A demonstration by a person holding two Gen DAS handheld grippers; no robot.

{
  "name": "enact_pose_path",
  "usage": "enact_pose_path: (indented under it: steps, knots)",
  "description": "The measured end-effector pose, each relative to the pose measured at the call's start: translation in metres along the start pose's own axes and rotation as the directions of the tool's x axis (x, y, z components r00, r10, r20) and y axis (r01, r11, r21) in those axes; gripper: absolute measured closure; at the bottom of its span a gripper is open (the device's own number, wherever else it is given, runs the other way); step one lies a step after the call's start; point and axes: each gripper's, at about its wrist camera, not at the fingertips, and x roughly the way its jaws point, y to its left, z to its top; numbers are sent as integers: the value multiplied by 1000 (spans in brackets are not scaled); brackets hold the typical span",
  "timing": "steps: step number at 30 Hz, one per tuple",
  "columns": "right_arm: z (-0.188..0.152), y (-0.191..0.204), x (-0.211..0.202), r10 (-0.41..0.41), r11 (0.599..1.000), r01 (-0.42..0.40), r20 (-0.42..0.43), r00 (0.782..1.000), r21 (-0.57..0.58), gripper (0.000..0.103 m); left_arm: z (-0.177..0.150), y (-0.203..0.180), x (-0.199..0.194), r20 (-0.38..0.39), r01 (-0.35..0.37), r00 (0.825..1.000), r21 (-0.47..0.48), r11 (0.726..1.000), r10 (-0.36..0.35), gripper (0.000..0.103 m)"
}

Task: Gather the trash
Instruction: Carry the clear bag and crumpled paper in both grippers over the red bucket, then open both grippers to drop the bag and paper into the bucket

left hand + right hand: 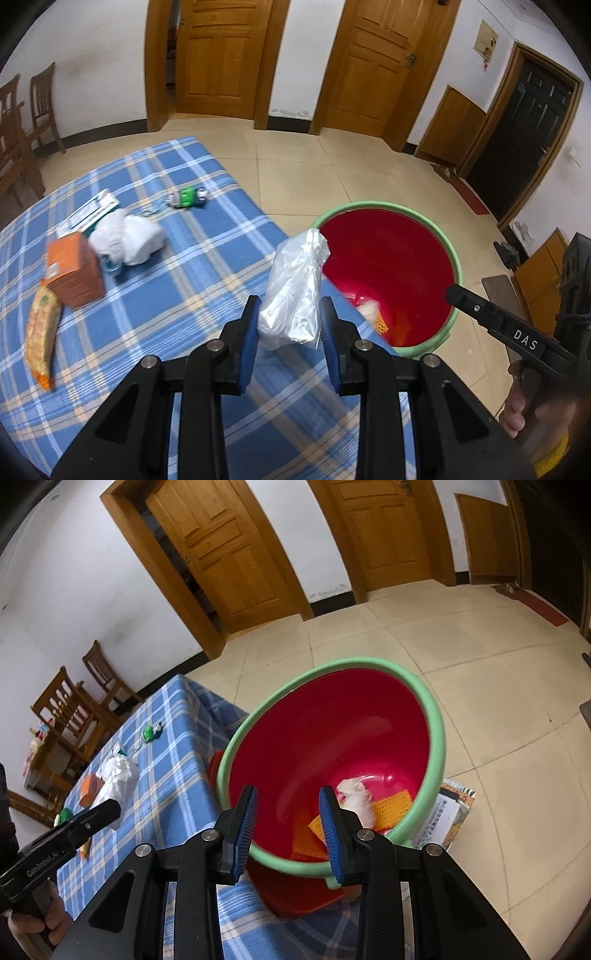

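Note:
My left gripper (pixel 290 314) is shut on a crumpled clear plastic bag (pixel 295 291) and holds it above the table's right edge, next to the red bin with a green rim (pixel 452 254). The bin (pixel 436 716) holds a white wad (pixel 356 797) and orange wrappers (pixel 393 806). My right gripper (pixel 288 805) is open and empty, its fingers straddling the bin's near rim. On the blue plaid tablecloth (pixel 177 277) lie an orange box (pixel 74 273), white crumpled paper (pixel 129 236), a yellow snack packet (pixel 40 336) and a green bottle (pixel 186 197).
A white-green carton (pixel 92 212) lies behind the orange box. Wooden chairs (pixel 22 125) stand at the far left. Wooden doors (pixel 218 51) line the far wall. A printed cardboard box (pixel 448 814) sits on the tiled floor beside the bin.

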Motion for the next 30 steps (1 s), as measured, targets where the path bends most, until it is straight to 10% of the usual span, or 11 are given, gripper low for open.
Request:
enact_pose_path:
  steps: [30]
  knots:
    - [28, -53, -1, -17, 998, 16, 17, 1000, 55, 66, 24, -63, 62, -91, 46, 995, 76, 996, -39, 62]
